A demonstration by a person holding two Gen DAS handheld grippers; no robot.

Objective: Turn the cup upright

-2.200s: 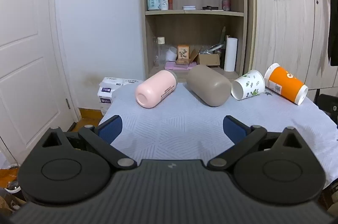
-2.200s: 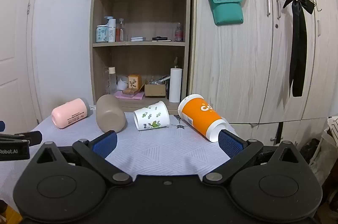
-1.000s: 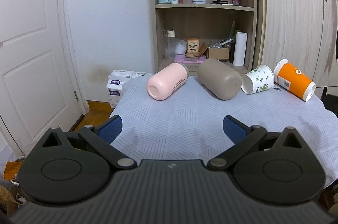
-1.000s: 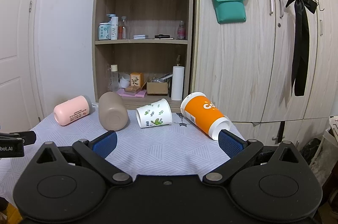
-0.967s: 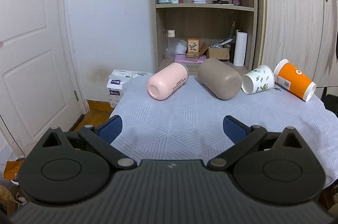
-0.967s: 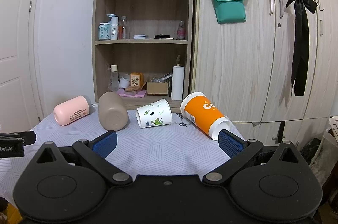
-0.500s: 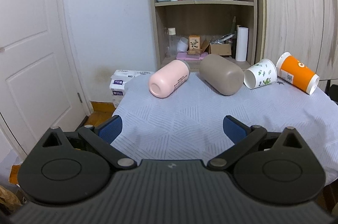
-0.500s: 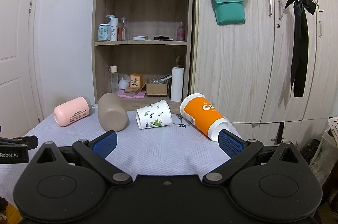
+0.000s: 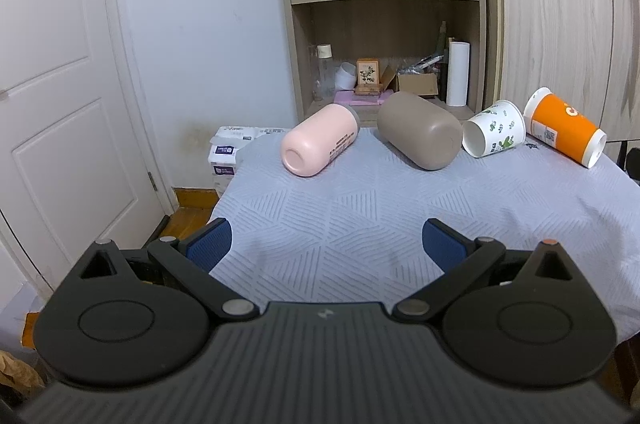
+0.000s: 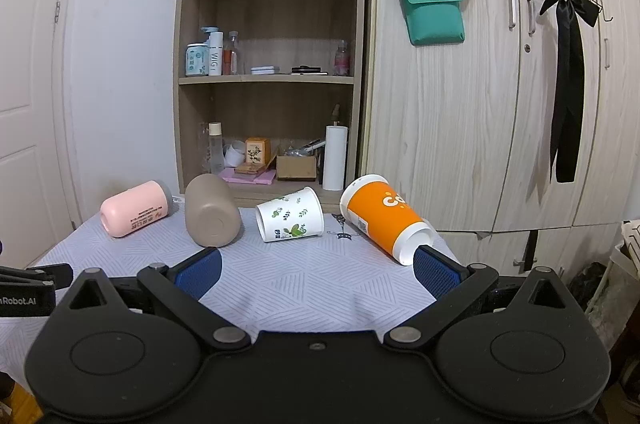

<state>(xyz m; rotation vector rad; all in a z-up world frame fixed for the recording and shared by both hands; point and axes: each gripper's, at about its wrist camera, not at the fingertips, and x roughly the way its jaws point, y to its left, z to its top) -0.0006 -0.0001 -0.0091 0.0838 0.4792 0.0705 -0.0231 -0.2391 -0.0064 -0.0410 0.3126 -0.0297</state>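
Observation:
Several cups lie on their sides in a row at the far side of the table. From left: a pink cup point(image 9: 318, 139) point(image 10: 134, 208), a taupe cup point(image 9: 418, 135) point(image 10: 212, 210), a white leaf-print paper cup point(image 9: 494, 134) point(image 10: 290, 220) and an orange paper cup point(image 9: 564, 130) point(image 10: 384, 220). My left gripper point(image 9: 326, 248) is open and empty over the near left of the table. My right gripper point(image 10: 316, 270) is open and empty; its right fingertip point(image 10: 434, 270) sits just in front of the orange cup's rim.
The table wears a pale patterned cloth point(image 9: 380, 216). Behind it stand a wooden shelf unit point(image 10: 272, 80) with bottles and boxes and a wardrobe point(image 10: 480, 128). A white door point(image 9: 60, 104) is at the left. White packs point(image 9: 228, 152) sit beside the table's far left corner.
My left gripper has drawn back and tilted, so the cups sit a little farther and lower in its view. The right gripper has barely moved. The cups have not moved.

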